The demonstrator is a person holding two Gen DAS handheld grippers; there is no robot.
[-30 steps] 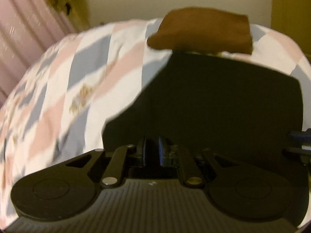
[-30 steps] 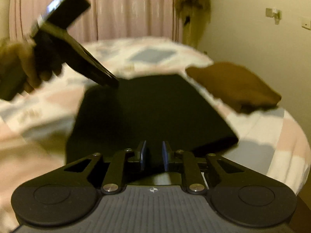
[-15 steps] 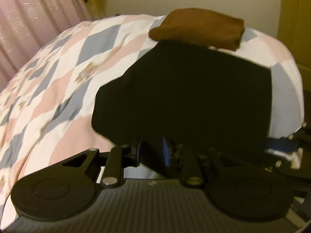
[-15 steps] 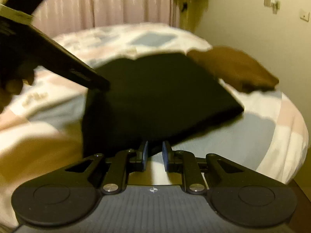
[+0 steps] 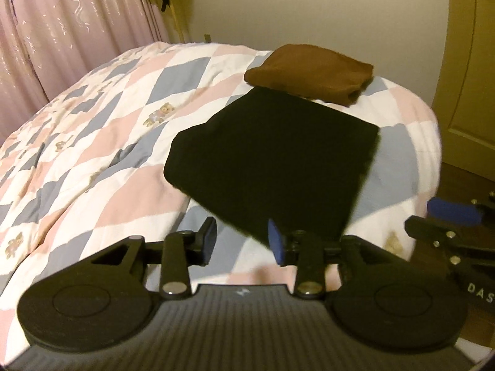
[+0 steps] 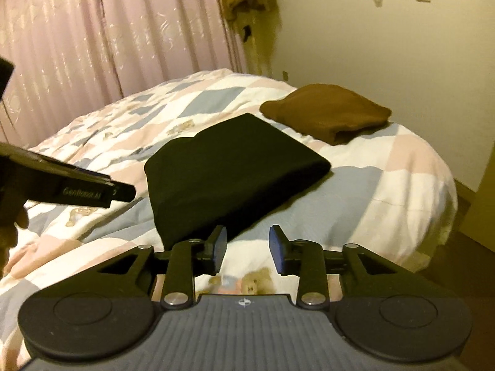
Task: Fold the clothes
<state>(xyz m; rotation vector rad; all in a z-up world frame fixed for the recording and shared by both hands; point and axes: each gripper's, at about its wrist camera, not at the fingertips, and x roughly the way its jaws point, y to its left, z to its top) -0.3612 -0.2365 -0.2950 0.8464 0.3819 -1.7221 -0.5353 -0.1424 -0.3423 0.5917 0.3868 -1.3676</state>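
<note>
Pink curtains (image 6: 92,37) behind, patchwork quilt (image 5: 108,130) on the bed carrying everything. Black garment (image 5: 272,154) lies as a flat folded rectangle near the bed's foot-end corner, its far edge just touching or slightly under the folded brown garment (image 5: 309,74), which sits closer to that corner by the wall.

Change: a second ago both your tongs were pinched on the black cloth's near edge; now both have let go and pulled back. Left tongs (image 5: 243,241) are spread wide with nothing between the pads, hovering just off the near edge of the black piece. Right tongs (image 6: 247,249) are likewise spread and empty, over bare quilt at the near edge.

Meaning, as a judgement: the fold on the black piece looks set down and finished, two folded items now side by side.

Pose: both held low, pointing forward across the bed; your left hand (image 6: 12,225) grips its handle at the right view's left edge
</note>
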